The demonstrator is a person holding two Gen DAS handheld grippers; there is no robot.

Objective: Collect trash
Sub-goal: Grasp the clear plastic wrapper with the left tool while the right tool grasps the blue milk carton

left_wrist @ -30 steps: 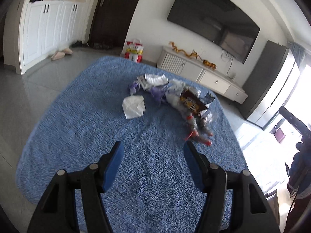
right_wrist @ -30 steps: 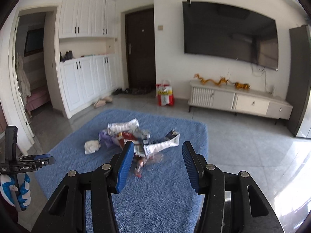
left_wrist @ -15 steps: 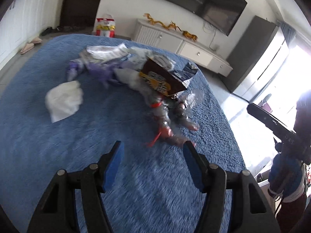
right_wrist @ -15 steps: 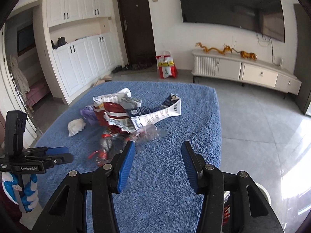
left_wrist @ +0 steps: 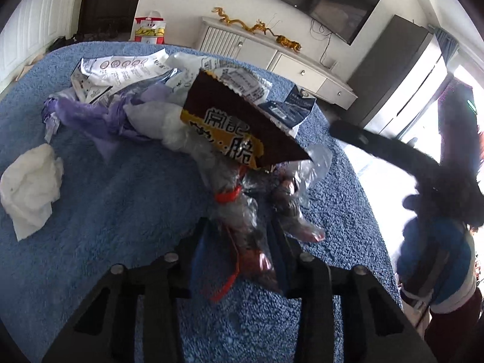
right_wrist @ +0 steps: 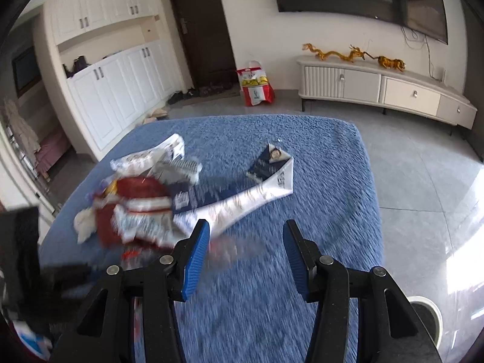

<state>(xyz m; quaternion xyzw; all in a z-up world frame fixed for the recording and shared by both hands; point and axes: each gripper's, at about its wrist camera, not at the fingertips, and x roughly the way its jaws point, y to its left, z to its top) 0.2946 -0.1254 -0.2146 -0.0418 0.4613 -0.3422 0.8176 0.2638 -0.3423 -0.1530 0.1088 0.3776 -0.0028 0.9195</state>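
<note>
We're barely into this, by our read: nothing looks collected yet, the whole litter pile is on the blue shag rug (left_wrist: 115,199), and no bin or bag for it shows in either view.

Left gripper (left_wrist: 239,242): jaws closing, with a crumpled clear plastic wrapper (left_wrist: 242,227) with red print between them. We can't tell if the pads are biting yet, the blur hides the contact. It looks thin, crinkly and springy, so it will likely squash flat.

Just beyond those jaws: a red band (left_wrist: 227,196) around more clear film, then a stiff brown-and-yellow snack bag (left_wrist: 230,127) with a serrated top edge, propped up on the pile. Further out are a soft purple plastic bag (left_wrist: 90,115) and white printed pouches (left_wrist: 121,66). Off to the left of the jaws, apart from the pile, lies a wadded white tissue (left_wrist: 30,184), soft and lumpy.

Right gripper (right_wrist: 245,252): jaws apart, nothing between them, only rug. Just ahead, beside its left finger, a long flat white-and-navy foil pouch (right_wrist: 257,193); further left a red crumpled bag (right_wrist: 136,208), motion-blurred.

Left to do: pretty much everything, piece by piece.
</note>
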